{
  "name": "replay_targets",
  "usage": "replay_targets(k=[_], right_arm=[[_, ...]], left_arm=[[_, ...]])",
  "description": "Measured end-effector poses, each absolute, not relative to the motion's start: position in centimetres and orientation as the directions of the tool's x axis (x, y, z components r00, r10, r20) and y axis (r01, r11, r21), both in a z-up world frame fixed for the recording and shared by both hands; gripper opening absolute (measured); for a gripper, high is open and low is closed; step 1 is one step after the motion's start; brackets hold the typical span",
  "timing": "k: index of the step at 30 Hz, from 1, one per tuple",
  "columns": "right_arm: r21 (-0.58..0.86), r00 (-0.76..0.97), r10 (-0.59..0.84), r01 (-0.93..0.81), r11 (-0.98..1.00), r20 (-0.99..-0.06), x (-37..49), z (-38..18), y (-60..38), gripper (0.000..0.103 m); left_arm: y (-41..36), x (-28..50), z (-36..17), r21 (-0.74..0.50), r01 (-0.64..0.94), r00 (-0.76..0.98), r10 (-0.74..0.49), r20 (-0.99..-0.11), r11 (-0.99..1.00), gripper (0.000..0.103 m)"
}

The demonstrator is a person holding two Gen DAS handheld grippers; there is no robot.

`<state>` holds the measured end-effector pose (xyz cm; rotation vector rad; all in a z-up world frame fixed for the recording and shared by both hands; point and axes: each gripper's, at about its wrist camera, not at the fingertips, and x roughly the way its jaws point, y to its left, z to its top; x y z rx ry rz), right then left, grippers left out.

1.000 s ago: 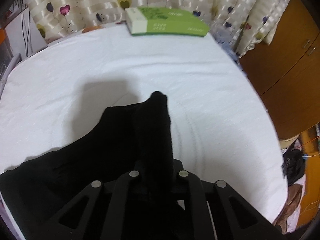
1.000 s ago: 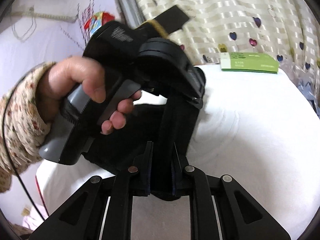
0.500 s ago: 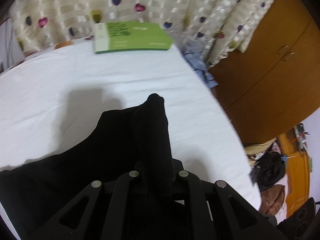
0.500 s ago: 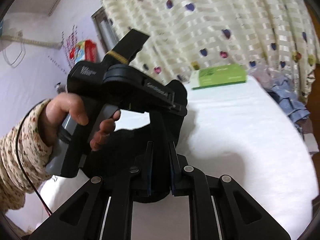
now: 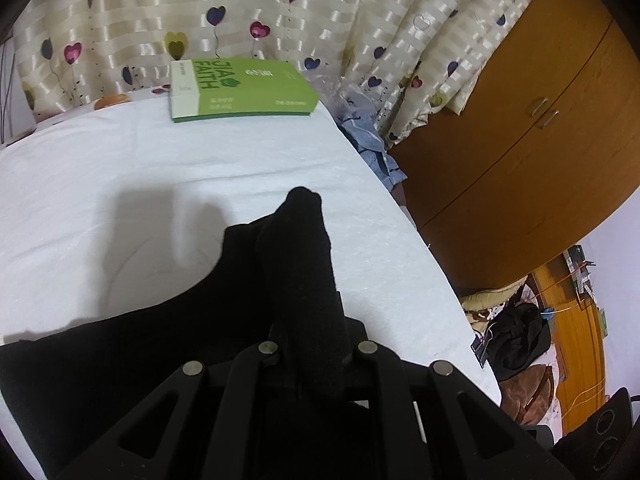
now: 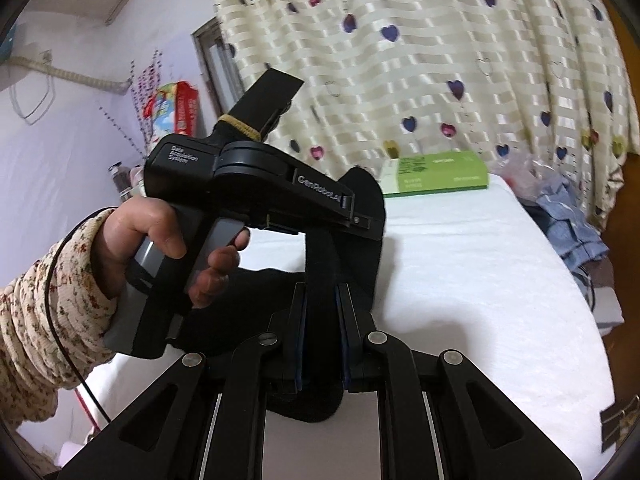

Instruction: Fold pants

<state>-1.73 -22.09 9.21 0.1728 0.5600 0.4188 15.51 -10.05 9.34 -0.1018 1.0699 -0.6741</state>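
Note:
The black pants [image 5: 132,344] lie on the white cloth-covered surface [image 5: 200,168], spreading to the lower left. A thick bunched fold of them [image 5: 304,256] rises out of my left gripper [image 5: 312,336], which is shut on it; the fingertips are hidden by the fabric. In the right wrist view my right gripper [image 6: 320,316] is shut on another fold of the pants [image 6: 320,256], lifted above the surface. Just ahead of it a hand [image 6: 148,236] holds the left gripper's body [image 6: 256,176], close beside my right one.
A green box [image 5: 244,88] lies at the far edge by the heart-patterned curtain [image 5: 240,8]. The surface's right edge [image 5: 432,264] drops off near a wooden wardrobe [image 5: 520,152]. Blue clothes [image 6: 568,224] are piled at the back right, and bags on the floor [image 5: 520,340].
Both grippers have swung to the right with the pants held in them; the green box has slid left in the left wrist view and the wardrobe has come further into view.

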Motion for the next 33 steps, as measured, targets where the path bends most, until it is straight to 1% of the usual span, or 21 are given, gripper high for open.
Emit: replay_targets(k=[9,17,33], right_arm=[[0.246,0.72,0.505,-0.443,0.862,-0.475,-1.5,9.7,-17.2,0.013],[0.233,0.656,0.569,-0.53,0.815,-0.496,-0.7,9.1,-12.2,0.013],[0.203,0.578,0.603,-0.608,0.767,-0.55,1.0,8.0,-5.0,0.013]], left_arm=[[-4.7,15.3,9.6,-0.413,0.435,0.343,-0.571,-0.746,0.8,0.01],[1.2,15.6,8.6,-0.443,0.411,0.348,-0.587,-0.731,0.797,0.01],[8.8,16.3,6.6,-0.507,0.378,0.365,-0.628,-0.687,0.775,0.01]])
